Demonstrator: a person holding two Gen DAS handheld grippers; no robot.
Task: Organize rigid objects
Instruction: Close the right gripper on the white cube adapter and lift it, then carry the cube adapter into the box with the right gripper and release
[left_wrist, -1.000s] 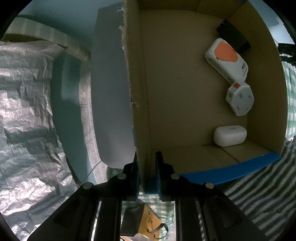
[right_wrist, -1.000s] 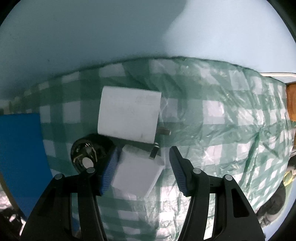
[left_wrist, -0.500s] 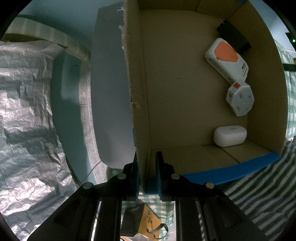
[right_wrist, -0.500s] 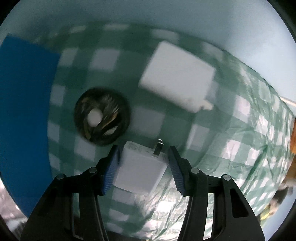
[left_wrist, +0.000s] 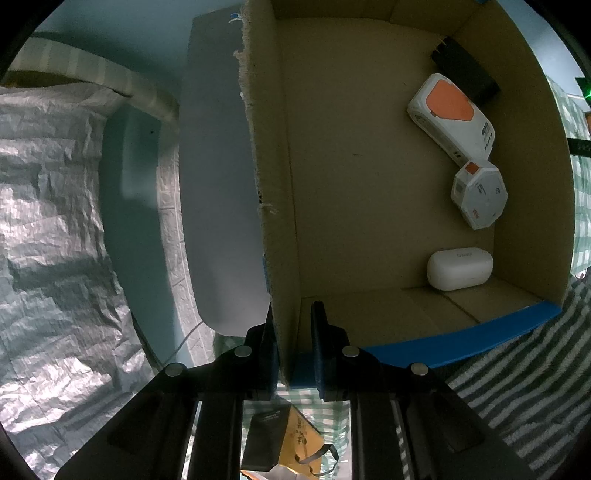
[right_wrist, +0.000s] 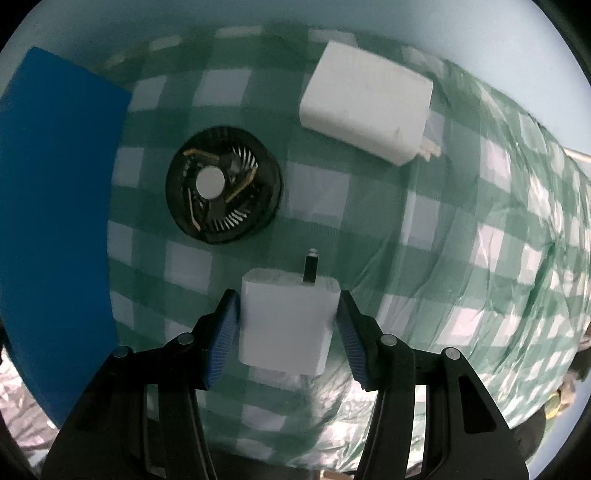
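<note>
Two grippers at work. Right gripper (right_wrist: 289, 325): jaws pinching a small white charger (right_wrist: 286, 321), one blue pad on each side, prong pointing away from the camera. Vs. 1 s ago, when the jaws were spread wide around it as it lay on the green checked cloth (right_wrist: 480, 240), they've now closed in and the charger looks raised off the cloth, w/ the view swung round. So the pick-up seems done; carrying it to the box is prob. next.

Relative to the charger: a black round fan (right_wrist: 222, 184) sits beyond it to the left, a bigger white adapter (right_wrist: 365, 110) further beyond to the right, both on the cloth, apart from it.

Left gripper (left_wrist: 291, 332): jaws pinching the cardboard box (left_wrist: 354, 184) wall, unchanged over the last sec, steadying it. Inside the box: white-orange device (left_wrist: 450, 114), octagonal white pack (left_wrist: 479, 194), white rounded case (left_wrist: 460, 267), black item (left_wrist: 465, 70) in the far corner.
</note>
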